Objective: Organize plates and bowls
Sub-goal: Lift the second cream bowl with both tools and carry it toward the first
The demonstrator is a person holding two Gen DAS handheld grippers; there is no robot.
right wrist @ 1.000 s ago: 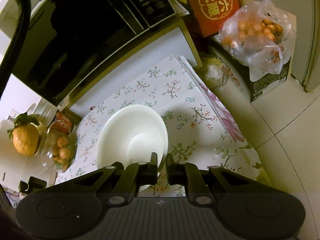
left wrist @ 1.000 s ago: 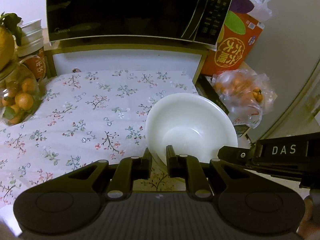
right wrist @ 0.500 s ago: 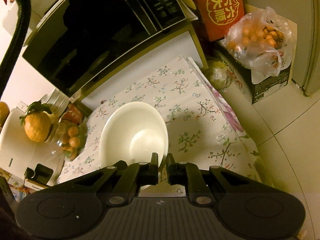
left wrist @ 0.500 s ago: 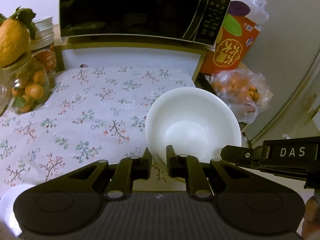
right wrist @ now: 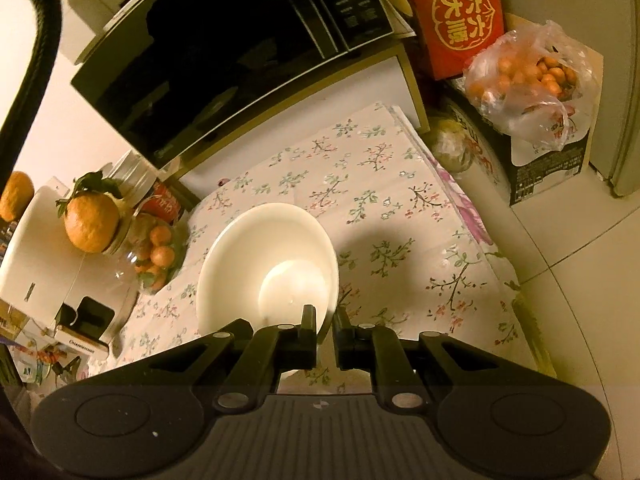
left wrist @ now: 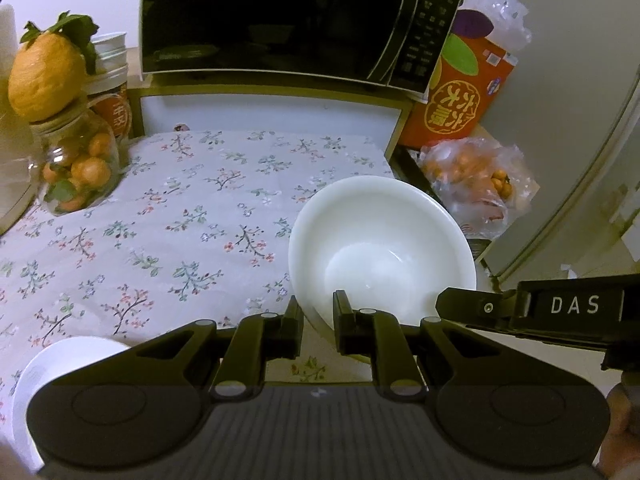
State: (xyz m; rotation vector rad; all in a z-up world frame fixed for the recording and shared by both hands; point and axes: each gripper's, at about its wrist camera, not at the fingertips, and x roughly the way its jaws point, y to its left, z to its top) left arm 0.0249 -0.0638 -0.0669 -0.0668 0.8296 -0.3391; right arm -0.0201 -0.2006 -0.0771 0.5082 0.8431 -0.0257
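A large white bowl is held above the floral tablecloth by both grippers. My left gripper is shut on the bowl's near rim. My right gripper is shut on the rim of the same bowl, and its body shows at the right of the left wrist view. Another white dish shows at the lower left, partly hidden behind the left gripper body.
A black microwave stands on a shelf behind the cloth. A glass jar of small oranges with a large citrus on top stands at left. A red box and a bag of oranges sit at right.
Both grippers have lifted and pulled back with the bowl. The view has widened, and the white dish at lower left has come into sight.
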